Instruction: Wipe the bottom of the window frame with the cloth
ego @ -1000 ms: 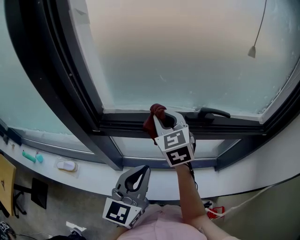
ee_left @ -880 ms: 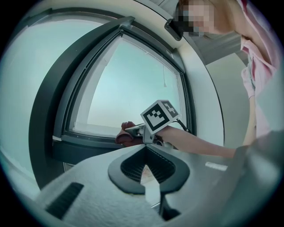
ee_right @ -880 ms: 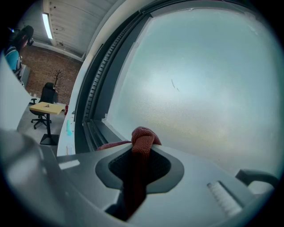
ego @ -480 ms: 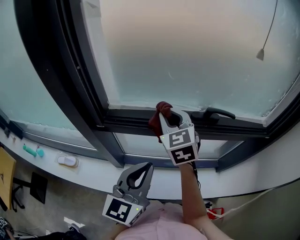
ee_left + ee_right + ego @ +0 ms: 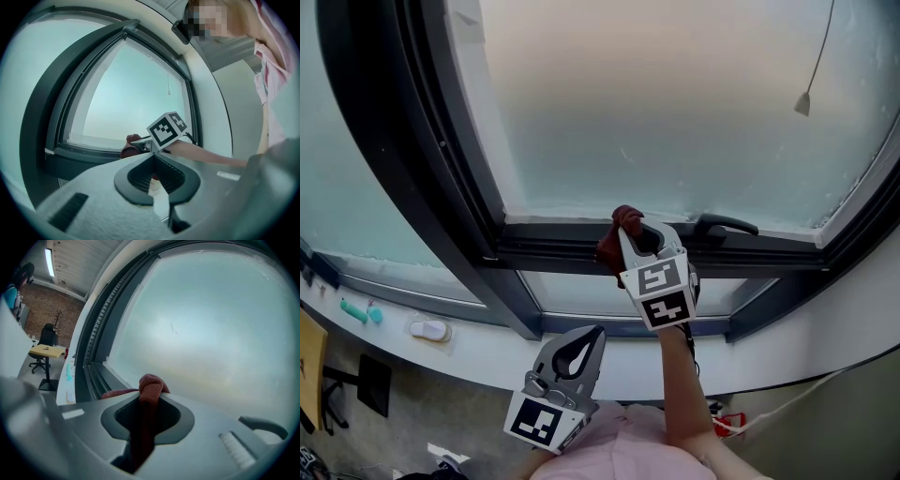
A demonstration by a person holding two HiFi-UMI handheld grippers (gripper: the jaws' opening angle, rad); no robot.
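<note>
Low at the left, the left gripper (image 5: 584, 342) hangs with its 2 jaws pressed together on nothing, well below the window frame (image 5: 553, 246), while the right gripper (image 5: 636, 232) pinches the dark red cloth (image 5: 607, 244) at the frame's bottom rail, left of the handle (image 5: 727, 223).

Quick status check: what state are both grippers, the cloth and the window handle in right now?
Right gripper: shut on the cloth.
Left gripper: shut, empty, held low, away from the window.
Cloth: bunched, against the bottom window frame.
Window handle: lying flat along the frame.
</note>
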